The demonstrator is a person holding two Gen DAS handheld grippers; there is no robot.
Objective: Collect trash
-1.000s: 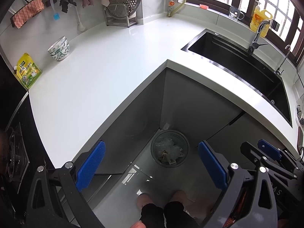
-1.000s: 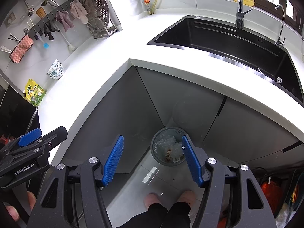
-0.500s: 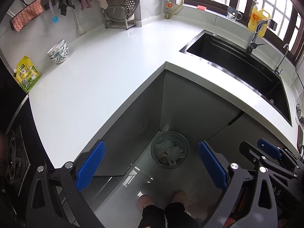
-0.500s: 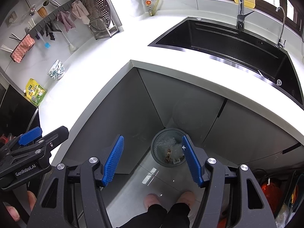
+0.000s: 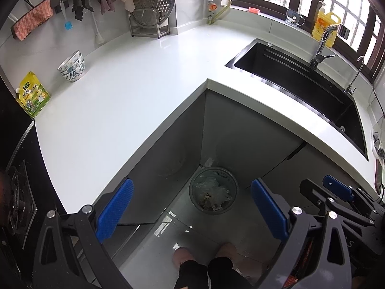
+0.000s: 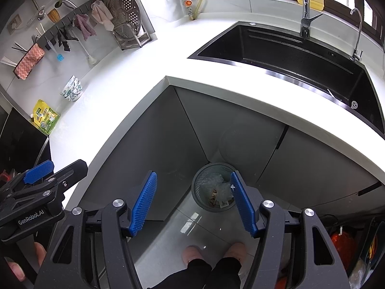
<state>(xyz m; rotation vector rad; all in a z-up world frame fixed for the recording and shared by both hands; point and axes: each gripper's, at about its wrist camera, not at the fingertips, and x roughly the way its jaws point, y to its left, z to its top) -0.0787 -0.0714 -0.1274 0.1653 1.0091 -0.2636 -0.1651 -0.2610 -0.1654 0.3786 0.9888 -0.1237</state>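
A grey mesh trash bin (image 5: 213, 190) stands on the floor in the cabinet corner, holding crumpled plastic and scraps; it also shows in the right wrist view (image 6: 214, 187). My left gripper (image 5: 192, 210) is open and empty, held high above the floor in front of the counter. My right gripper (image 6: 193, 203) is open and empty, also high above the bin. A yellow-green pouch (image 5: 33, 96) lies at the counter's left end, also seen in the right wrist view (image 6: 45, 116).
White L-shaped counter (image 5: 115, 91) with stacked bowls (image 5: 72, 66), a steamer rack (image 5: 150, 12) and hanging cloths at the back. Black sink (image 5: 300, 89) with faucet on the right. The person's feet (image 5: 204, 255) are below.
Both grippers have drifted slightly, shifting the views a little. Both stay open and empty.
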